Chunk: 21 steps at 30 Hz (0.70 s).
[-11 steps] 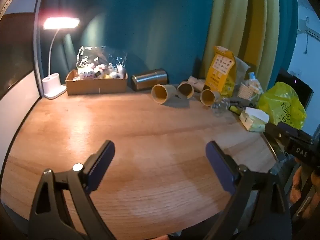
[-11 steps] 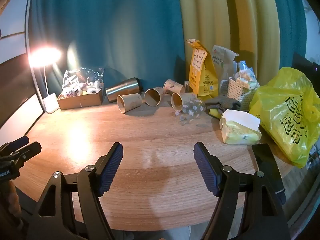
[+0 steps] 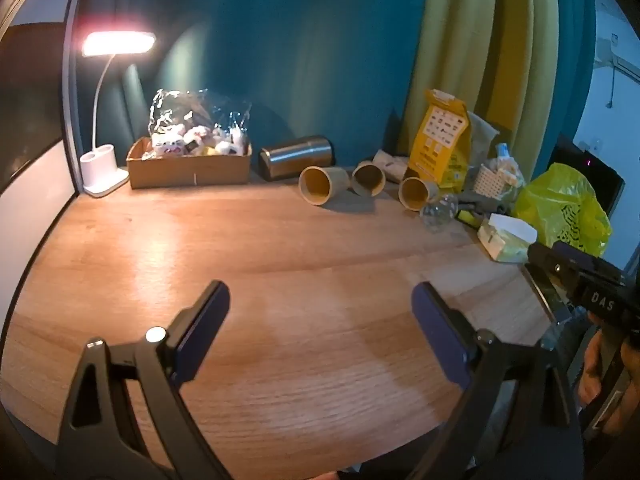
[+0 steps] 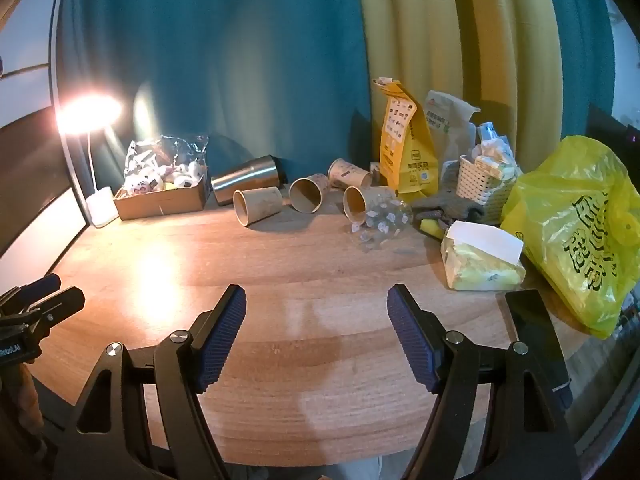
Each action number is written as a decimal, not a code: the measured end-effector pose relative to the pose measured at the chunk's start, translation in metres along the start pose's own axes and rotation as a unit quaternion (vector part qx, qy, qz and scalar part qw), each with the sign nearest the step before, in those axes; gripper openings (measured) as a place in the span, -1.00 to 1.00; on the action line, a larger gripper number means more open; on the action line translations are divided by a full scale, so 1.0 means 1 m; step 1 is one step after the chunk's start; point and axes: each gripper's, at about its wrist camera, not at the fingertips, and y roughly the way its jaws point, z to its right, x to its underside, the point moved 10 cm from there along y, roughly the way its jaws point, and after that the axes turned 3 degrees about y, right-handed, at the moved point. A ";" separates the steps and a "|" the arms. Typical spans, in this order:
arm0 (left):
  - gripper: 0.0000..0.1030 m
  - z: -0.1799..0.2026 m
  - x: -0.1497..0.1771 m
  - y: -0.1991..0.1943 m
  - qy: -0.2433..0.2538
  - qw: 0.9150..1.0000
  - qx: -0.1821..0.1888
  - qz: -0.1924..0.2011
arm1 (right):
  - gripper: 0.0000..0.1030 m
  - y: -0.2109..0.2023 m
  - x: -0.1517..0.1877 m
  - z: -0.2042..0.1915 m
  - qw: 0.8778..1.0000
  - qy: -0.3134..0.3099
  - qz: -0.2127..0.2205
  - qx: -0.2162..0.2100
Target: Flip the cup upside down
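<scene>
From the left wrist view, the left gripper (image 3: 320, 300) hung over the near part of the wooden bench (image 3: 280, 248) with its jaws spread wide and nothing between them, well apart from every cup. Along the back edge lay three paper cups on their sides, mouths turned toward the camera: the nearest cup (image 3: 320, 186), a middle cup (image 3: 369, 178) and a right-hand cup (image 3: 416, 193), with a steel tumbler (image 3: 296, 157) lying behind them. Which one the task meant could not be told. A desk lamp (image 3: 102, 160) and a cardboard box (image 3: 188, 164) stood at the back left. The right gripper (image 3: 576, 264) showed at the right edge, held by a hand (image 3: 596, 368).

From the right wrist view, the right gripper (image 4: 316, 308) was likewise spread and empty above bare wood, short of the cups. A fourth paper cup (image 4: 350, 174) showed behind the others here, and a clear glass (image 4: 382, 218) lay tipped beside the right-hand one. A tissue pack (image 4: 480, 260) and a yellow bag (image 4: 576, 232) crowded the right side, so the leftmost cup, lying with open bench around it, looked the easiest to reach. Both grippers seemed held back and open in readiness for a reach.
</scene>
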 end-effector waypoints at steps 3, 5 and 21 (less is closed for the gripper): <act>0.82 0.000 0.000 0.001 0.001 1.000 -0.001 0.001 | 0.48 0.001 -0.001 0.000 1.000 0.000 0.000 0.000; 0.82 0.000 -0.002 0.002 0.001 1.000 -0.001 -0.002 | 0.48 0.001 -0.002 -0.002 1.000 0.000 0.000 0.000; 0.82 -0.001 -0.008 0.004 0.000 1.000 -0.006 0.003 | 0.48 0.004 -0.004 0.008 1.000 0.000 0.001 0.000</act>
